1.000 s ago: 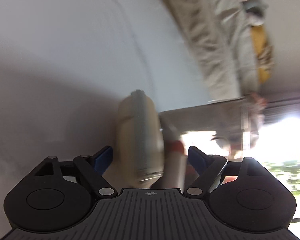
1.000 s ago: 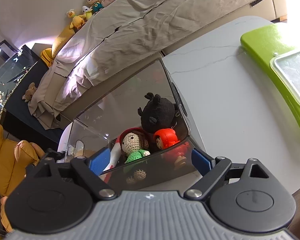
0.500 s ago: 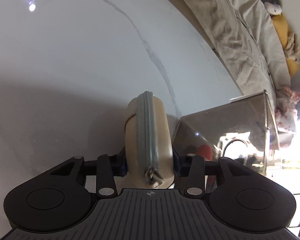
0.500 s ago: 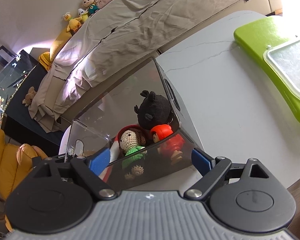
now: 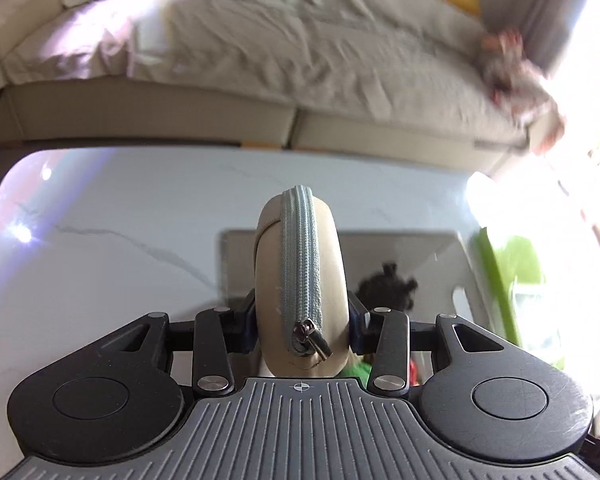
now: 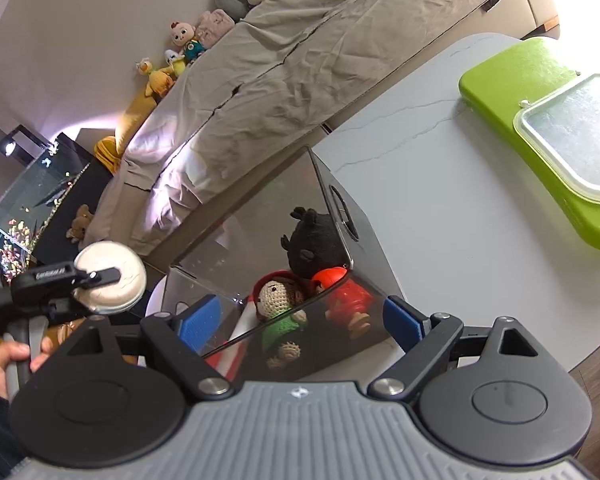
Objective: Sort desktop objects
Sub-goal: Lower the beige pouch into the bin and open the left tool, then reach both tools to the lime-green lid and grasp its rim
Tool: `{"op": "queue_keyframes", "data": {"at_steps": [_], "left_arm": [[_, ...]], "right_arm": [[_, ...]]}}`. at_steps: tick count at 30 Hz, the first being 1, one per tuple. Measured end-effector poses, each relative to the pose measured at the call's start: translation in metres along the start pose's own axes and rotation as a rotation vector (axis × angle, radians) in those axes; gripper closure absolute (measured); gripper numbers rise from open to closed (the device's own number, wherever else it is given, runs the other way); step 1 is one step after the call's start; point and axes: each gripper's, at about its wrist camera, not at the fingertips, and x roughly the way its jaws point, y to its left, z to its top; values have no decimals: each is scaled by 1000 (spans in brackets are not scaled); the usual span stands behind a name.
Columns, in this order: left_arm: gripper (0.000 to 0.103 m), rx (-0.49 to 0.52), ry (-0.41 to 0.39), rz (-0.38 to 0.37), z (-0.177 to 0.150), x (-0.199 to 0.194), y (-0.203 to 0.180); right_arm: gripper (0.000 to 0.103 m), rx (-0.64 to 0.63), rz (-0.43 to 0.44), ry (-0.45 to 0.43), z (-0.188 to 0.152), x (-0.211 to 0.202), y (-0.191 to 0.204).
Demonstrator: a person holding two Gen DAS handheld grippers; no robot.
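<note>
Left wrist view: the left gripper [image 5: 302, 316] is clamped on a round beige zip pouch [image 5: 300, 276], held on edge with the zipper toward the camera. Behind it, toward 12 o'clock, sits the clear storage box [image 5: 440, 252] on the white table [image 5: 100, 248], a black plush toy [image 5: 388, 284] showing inside at about 2 o'clock. The pouch hangs over the box's near side, not yet in it.

Right wrist view: the right gripper [image 6: 300, 316] has its blue pads spread wide, straddling the near wall of the box without visibly pinching anything. Inside lie the black plush, a crocheted doll [image 6: 280, 300] and a red figure [image 6: 340, 292]. At 9 o'clock the pouch rides in the other gripper, above and just outside the box. At 2 o'clock a green board [image 6: 512, 80] with a clear lid [image 6: 576, 136] remains on the table.

Judging by this, three toys are already boxed; the pouch appears next to go in.
</note>
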Motion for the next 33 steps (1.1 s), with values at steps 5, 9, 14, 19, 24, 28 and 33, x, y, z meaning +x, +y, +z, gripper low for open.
{"op": "queue_keyframes", "data": {"at_steps": [5, 9, 14, 19, 24, 28, 33], "left_arm": [[59, 89, 153, 123, 1, 72, -36], [59, 132, 218, 225, -6, 115, -40], [59, 188, 230, 304, -11, 143, -42], [56, 283, 194, 384, -12, 136, -53], [42, 298, 149, 417, -4, 121, -57], [27, 306, 110, 440, -2, 107, -57], [18, 318, 45, 430, -4, 75, -72]], "right_arm": [[12, 5, 6, -76, -8, -17, -6], [8, -12, -46, -130, -14, -31, -21], [7, -76, -160, -177, -12, -40, -47], [0, -74, -235, -140, -8, -31, -72], [0, -50, -296, -123, -15, -28, -88], [0, -49, -337, -199, -24, -39, -96], [0, -105, -427, -307, -35, -56, -107]]}}
